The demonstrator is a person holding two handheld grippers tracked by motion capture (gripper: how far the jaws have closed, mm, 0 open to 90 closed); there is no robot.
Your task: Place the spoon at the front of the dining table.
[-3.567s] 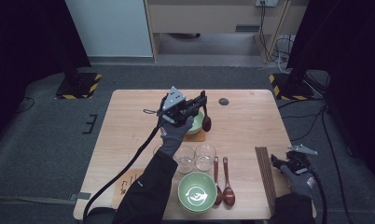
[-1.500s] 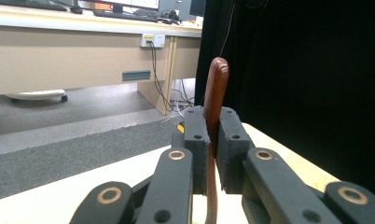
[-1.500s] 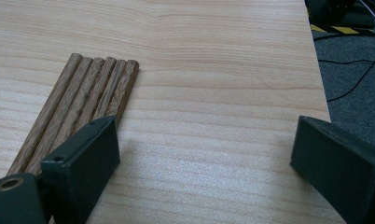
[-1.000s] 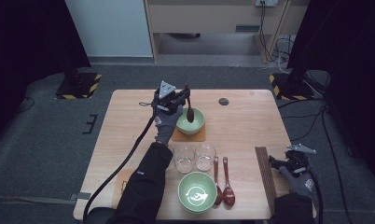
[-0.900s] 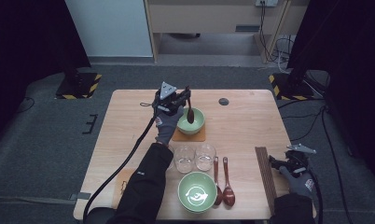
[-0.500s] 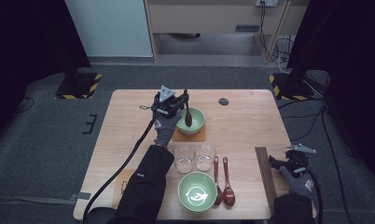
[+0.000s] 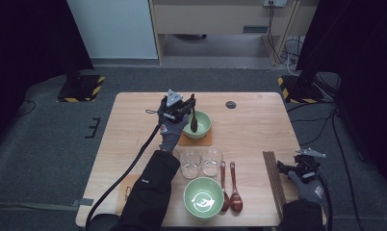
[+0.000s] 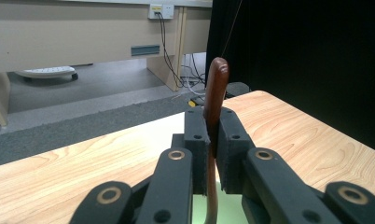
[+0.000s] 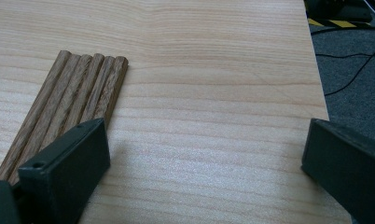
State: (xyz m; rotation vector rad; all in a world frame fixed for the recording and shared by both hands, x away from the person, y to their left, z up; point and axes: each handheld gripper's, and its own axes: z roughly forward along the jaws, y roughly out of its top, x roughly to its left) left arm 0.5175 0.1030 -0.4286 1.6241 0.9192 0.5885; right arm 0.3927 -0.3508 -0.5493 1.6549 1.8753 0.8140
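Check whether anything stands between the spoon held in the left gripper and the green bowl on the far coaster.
Nothing visible does. The left gripper is shut on the brown spoon, whose head already hangs over the green bowl on its coaster; the glasses stand nearer the person, off that path.

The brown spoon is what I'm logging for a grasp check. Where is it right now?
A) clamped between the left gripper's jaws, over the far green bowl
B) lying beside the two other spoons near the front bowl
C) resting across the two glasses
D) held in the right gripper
A: the left gripper view shows the brown spoon pinched between the left gripper's jaws, and the high view shows its head hanging over the far green bowl.
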